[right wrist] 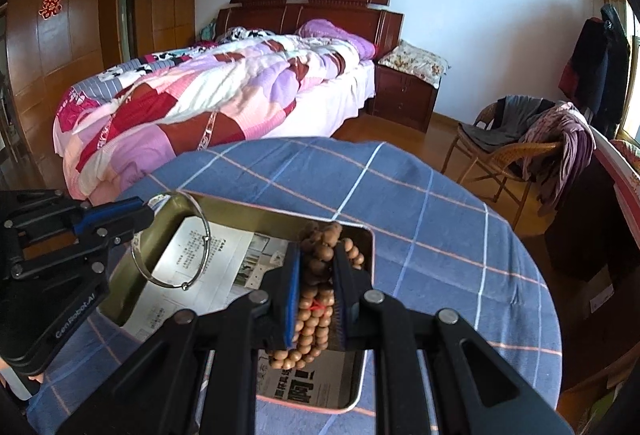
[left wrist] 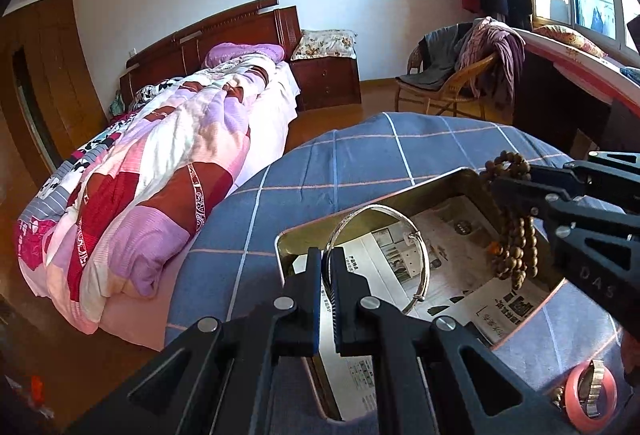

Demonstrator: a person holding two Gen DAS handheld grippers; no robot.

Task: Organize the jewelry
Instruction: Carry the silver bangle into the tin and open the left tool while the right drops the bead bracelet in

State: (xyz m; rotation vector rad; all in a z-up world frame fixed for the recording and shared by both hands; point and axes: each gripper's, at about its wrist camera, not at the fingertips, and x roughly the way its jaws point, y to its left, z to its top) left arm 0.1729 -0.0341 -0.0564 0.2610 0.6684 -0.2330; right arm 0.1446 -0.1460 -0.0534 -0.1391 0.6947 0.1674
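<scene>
My left tongs are pinched nearly closed on the rim of a silver bangle, which stands upright ahead of them over the metal tin. My right tongs are clamped on a bunched string of wooden beads, with loops spilling above and below the pads; the bundle hangs over the far end of the same tin, to the right of my left tongs. The tin is lined with newspaper and sits on the table under a blue checked cloth. Down to the right of the left tongs, a pink bangle lies on the cloth with a metal ring across it.
</scene>
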